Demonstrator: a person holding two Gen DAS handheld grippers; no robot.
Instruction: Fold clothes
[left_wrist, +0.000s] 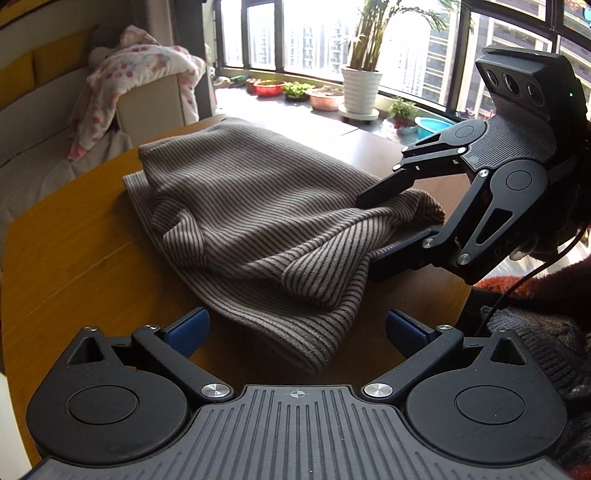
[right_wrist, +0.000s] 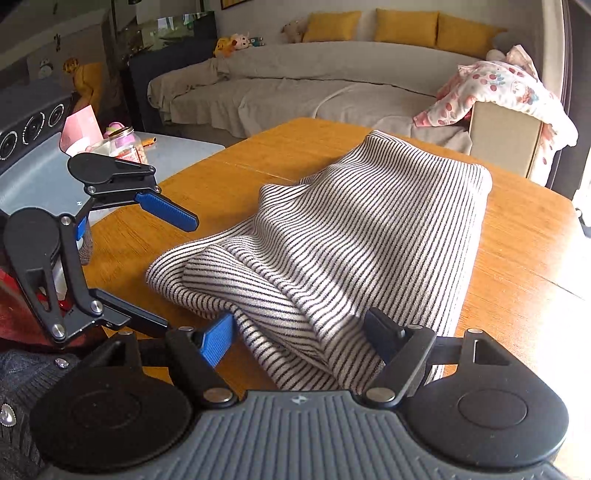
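A grey striped garment (left_wrist: 258, 221) lies partly folded on the wooden table (left_wrist: 74, 258); it also shows in the right wrist view (right_wrist: 351, 240). My left gripper (left_wrist: 297, 328) is open just in front of the garment's near edge, holding nothing. My right gripper (right_wrist: 301, 336) is wide open with a bunched fold of the garment lying between its fingers; in the left wrist view it (left_wrist: 369, 232) reaches in from the right, one finger above and one below the fold. The left gripper (right_wrist: 173, 273) shows open at the left of the right wrist view.
Potted plants (left_wrist: 362, 88) and bowls line the window sill behind the table. A floral blanket (right_wrist: 495, 88) hangs over a chair back (right_wrist: 506, 140) at the table's far side. A sofa (right_wrist: 295, 81) stands beyond. A jar (right_wrist: 125, 144) sits on a side table at the left.
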